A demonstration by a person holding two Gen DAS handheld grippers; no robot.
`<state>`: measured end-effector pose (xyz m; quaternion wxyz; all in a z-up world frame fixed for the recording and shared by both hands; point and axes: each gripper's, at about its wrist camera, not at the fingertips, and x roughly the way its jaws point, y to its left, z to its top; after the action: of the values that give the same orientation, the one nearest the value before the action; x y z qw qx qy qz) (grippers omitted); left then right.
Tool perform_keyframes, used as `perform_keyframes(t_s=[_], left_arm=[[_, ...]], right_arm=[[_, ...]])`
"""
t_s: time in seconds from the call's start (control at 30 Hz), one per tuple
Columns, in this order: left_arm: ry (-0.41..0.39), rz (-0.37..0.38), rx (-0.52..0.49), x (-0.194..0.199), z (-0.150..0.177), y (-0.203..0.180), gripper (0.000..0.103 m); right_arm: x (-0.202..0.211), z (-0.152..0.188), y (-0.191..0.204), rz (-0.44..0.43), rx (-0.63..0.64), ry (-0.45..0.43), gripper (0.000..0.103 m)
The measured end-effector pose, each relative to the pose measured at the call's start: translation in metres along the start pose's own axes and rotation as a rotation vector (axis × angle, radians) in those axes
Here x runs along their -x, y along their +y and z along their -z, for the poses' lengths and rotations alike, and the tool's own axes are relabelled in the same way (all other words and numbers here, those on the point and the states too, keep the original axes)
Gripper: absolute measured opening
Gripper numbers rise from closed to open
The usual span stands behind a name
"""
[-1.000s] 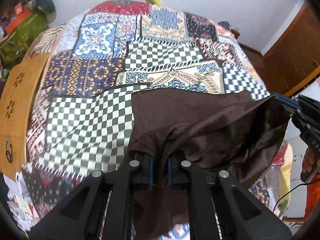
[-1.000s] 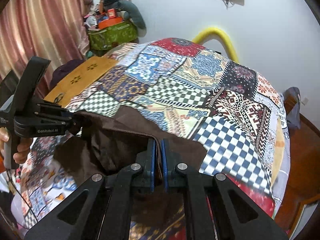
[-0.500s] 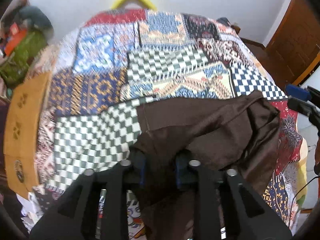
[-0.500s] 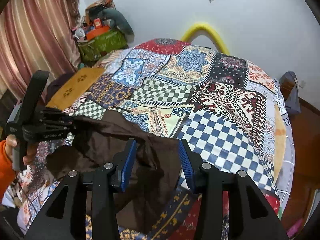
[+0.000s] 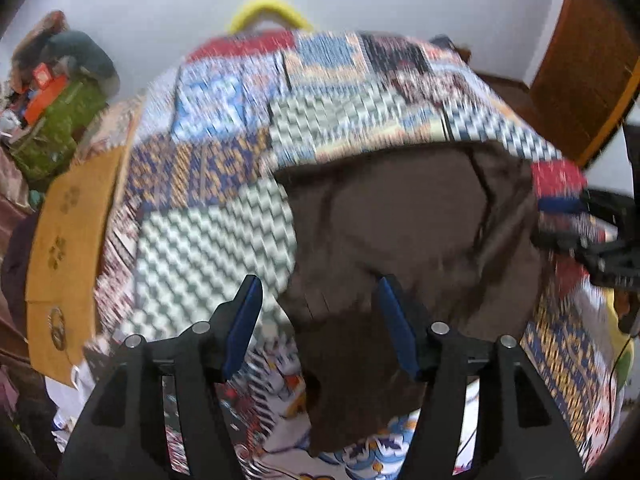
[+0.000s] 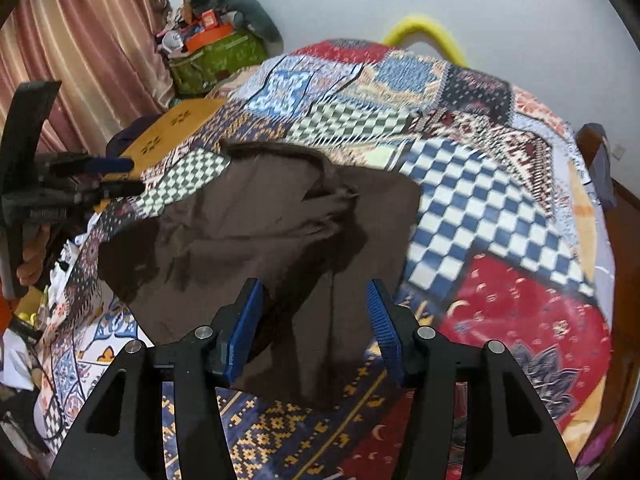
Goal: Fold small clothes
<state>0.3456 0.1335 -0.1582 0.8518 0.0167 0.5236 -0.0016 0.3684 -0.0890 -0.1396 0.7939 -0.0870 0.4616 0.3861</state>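
Note:
A dark brown garment (image 5: 404, 236) lies rumpled on the patchwork bedspread (image 5: 208, 236), its near part hanging over the bed's front edge. It also shows in the right wrist view (image 6: 256, 236). My left gripper (image 5: 320, 312) is open and empty, raised just above the garment's near left part. My right gripper (image 6: 314, 312) is open and empty above the garment's near right part. The left gripper shows at the left of the right wrist view (image 6: 116, 176), and the right gripper at the right of the left wrist view (image 5: 560, 220). The left wrist view is motion-blurred.
A yellow curved bar (image 6: 424, 32) stands behind the bed at the wall. A green bag with toys (image 6: 216, 56) and a pink curtain (image 6: 80, 52) are at the left. An orange-brown board (image 5: 64, 248) lies beside the bed's left side. A wooden door (image 5: 580, 64) is at the right.
Both grippers opened and let go of the brown garment, which dropped onto the bedspread. Both grippers have pulled back and up from it.

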Motion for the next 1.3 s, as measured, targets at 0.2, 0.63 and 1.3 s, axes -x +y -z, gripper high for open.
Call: perform_keyframes(t_s=[0.2, 0.63, 1.3], left_arm=[[0.047, 0.017, -0.04, -0.022, 0.018, -0.016, 0.027], [-0.193, -0.018, -0.103, 0.039, -0.017, -0.044, 0.008], [-0.059, -0.008, 0.006, -0.055, -0.041, -0.02, 0.008]], right_arm=[[-0.015, 0.003, 0.008, 0.001, 0.014, 0.013, 0.02], [0.031, 0.007, -0.007, 0.045, -0.036, -0.095, 0.004], [-0.008, -0.022, -0.039, 0.013, -0.158, -0.131, 0.014]])
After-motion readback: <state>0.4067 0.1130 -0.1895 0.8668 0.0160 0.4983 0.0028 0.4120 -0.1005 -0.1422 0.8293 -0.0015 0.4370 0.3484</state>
